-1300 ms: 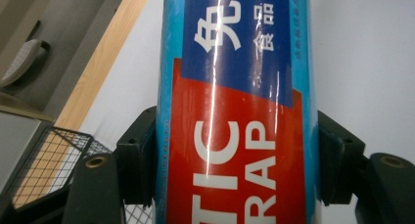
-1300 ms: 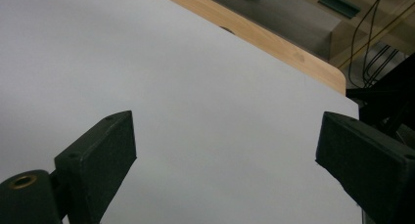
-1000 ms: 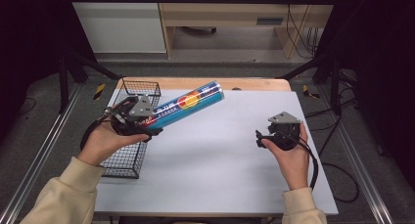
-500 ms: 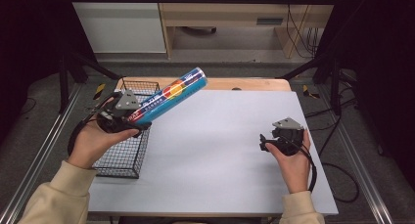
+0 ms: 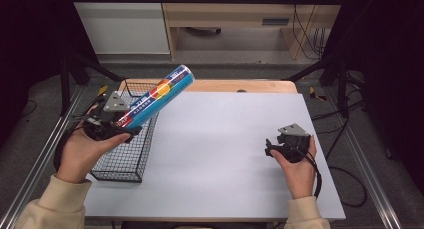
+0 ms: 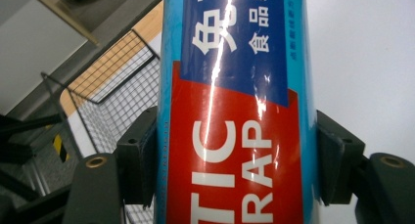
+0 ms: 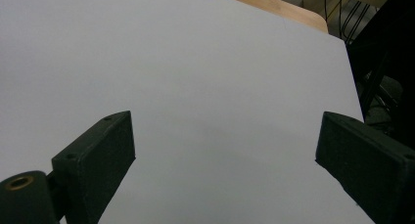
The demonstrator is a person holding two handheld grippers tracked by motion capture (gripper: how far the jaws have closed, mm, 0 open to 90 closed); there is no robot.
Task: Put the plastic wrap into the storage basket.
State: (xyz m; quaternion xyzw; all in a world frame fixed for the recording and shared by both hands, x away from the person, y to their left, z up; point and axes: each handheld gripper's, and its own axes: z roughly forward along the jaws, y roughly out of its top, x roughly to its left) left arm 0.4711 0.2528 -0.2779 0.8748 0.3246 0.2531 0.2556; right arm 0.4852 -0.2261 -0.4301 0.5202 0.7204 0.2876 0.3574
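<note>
At the far left of the high view, the left tool (image 5: 116, 123) is held in the person's left hand (image 5: 82, 151) above a black wire basket (image 5: 127, 154) that sits at the left edge of the surface (image 5: 220, 159). Its jaws are closed onto the lower end of a long blue box of plastic wrap (image 5: 155, 96); in the left gripper view the two black pads press flat against both sides of the box (image 6: 235, 136), across the red band of its label. The box's long axis runs diagonally: the gripped end is low and to the left, and the free end points up, away from the person and to the right, tilted above the basket's far rim. The box looks clear of the basket wires, though the overhead angle makes that hard to confirm. Well apart, on the right side, the right tool (image 5: 272, 146) rests in the right hand (image 5: 295, 166) low over the bare white surface, aimed left. The right gripper view shows its jaws spread wide, with nothing between them
</note>
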